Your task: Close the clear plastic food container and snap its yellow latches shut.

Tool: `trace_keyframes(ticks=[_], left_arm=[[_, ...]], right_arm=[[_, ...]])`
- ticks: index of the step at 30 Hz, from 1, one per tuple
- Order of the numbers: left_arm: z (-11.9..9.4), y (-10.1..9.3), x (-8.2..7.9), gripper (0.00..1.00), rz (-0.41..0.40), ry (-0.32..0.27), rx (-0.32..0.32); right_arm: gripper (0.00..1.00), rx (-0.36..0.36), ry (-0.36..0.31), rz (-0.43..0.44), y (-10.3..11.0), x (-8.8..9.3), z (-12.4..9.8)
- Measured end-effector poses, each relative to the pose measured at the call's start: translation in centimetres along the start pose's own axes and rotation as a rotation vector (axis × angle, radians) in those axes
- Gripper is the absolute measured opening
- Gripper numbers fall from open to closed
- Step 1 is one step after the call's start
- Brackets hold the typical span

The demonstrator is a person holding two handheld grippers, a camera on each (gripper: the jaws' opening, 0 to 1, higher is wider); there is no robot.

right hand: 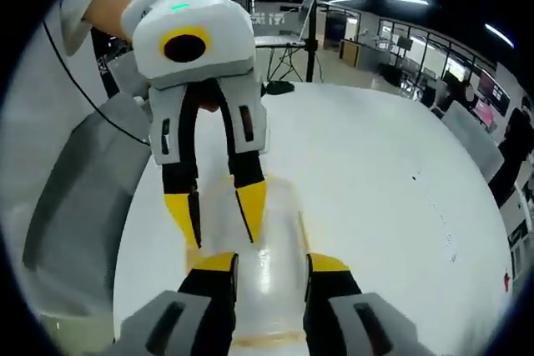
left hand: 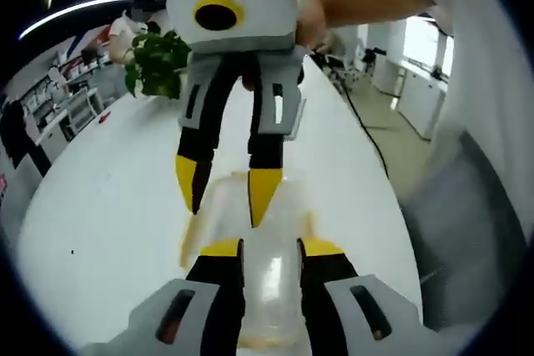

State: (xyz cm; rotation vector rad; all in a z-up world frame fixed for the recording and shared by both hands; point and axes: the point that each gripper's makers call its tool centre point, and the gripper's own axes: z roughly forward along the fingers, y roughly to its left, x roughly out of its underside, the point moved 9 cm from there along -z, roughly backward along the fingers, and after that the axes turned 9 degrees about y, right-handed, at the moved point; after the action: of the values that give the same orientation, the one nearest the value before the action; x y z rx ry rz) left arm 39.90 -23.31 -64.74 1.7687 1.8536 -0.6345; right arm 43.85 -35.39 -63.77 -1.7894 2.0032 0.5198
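A: Where is the container (left hand: 254,239)?

B: It lies on the white table (left hand: 108,206). In the left gripper view it sits between the left gripper (left hand: 271,249)'s yellow-tipped jaws, which stand parted on either side of it, with clear plastic showing in the gap. Whether they press on it cannot be told.

A: And the right gripper (left hand: 227,188)?

B: It comes in from the far side, held by a hand (left hand: 307,18). Its jaws are spread, tips down on the container's far end.

A: Does the right gripper view agree?

B: Yes. There the container (right hand: 263,248) runs up between the right gripper (right hand: 269,264)'s parted jaws, and the left gripper (right hand: 219,206) faces it, tips apart over the far end. A potted plant (left hand: 157,60) stands well off on the table.
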Motion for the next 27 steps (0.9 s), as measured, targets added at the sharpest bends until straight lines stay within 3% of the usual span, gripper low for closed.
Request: trace_keyframes(ticks=[5, 9, 15, 20, 24, 27], left_arm=[[0.6, -0.7, -0.1, 0.33, 0.028, 0.003, -0.023], [0.8, -1.1, 0.1, 0.39, 0.068, 0.018, -0.042], [0.5, -0.5, 0.1, 0.41, 0.056, 0.018, -0.069], [0.7, -0.3, 0.4, 0.4, 0.064, 0.05, -0.076], [0.9, -0.4, 0.5, 0.39, 0.059, 0.065, -0.072], [1.0, -0.4, 0.8, 0.4, 0.049, 0.074, -0.064]], right_arm=[[0.28, 0.008, 0.0, -0.003, -0.7, -0.5, 0.2], [0.45, 0.032, 0.052, 0.026, -1.4, -0.5, 0.7], [0.5, 0.018, 0.051, -0.012, -1.2, -0.4, 1.0], [0.48, -0.023, 0.084, -0.069, -1.3, -0.5, 1.2], [0.53, -0.101, 0.079, -0.045, -1.5, -0.9, 1.7], [0.51, -0.127, 0.137, -0.059, -1.9, -0.6, 2.1]])
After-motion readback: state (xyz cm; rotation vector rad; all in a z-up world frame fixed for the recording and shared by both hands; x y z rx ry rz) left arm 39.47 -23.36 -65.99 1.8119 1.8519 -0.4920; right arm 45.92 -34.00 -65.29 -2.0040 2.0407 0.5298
